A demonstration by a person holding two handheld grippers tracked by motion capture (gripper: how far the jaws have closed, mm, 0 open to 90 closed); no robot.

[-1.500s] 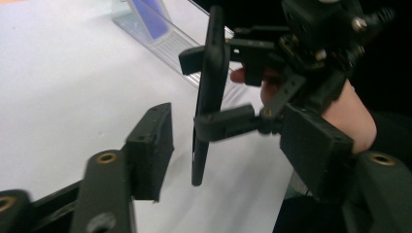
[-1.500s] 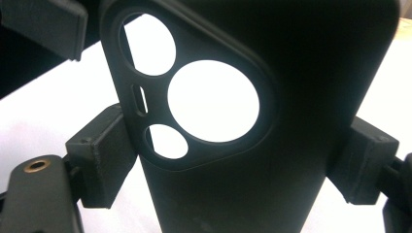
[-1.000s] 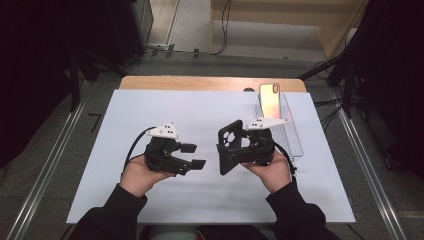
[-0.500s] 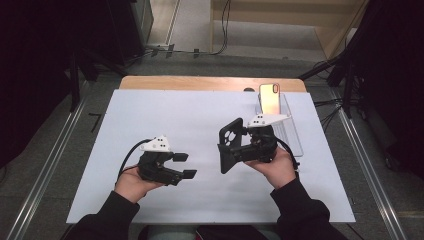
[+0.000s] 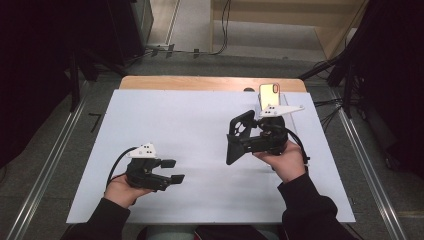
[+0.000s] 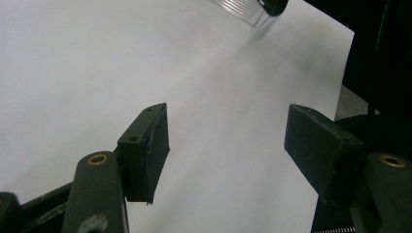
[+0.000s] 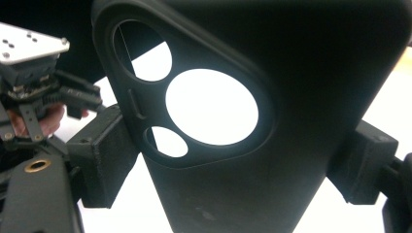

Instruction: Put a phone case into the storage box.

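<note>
A black phone case (image 5: 239, 136) with a cut-out camera window is held upright above the white table mat (image 5: 190, 120), and my right gripper (image 5: 251, 140) is shut on its two sides. In the right gripper view the case (image 7: 291, 121) stands close between the two pads (image 7: 104, 155). My left gripper (image 5: 174, 170) is open and holds nothing, low over the front left of the mat. In the left gripper view its jaws (image 6: 228, 145) stand wide apart over bare white surface.
A phone (image 5: 269, 94) with an orange-lit screen stands propped at the back right of the mat, just behind the right gripper. A clear ridged holder (image 6: 240, 9) lies beside it. Metal rails (image 5: 45, 165) run along both sides of the table.
My left gripper has drawn back toward the front left, away from the case, and stays open. The right gripper still holds the case and has shifted slightly right and back.
</note>
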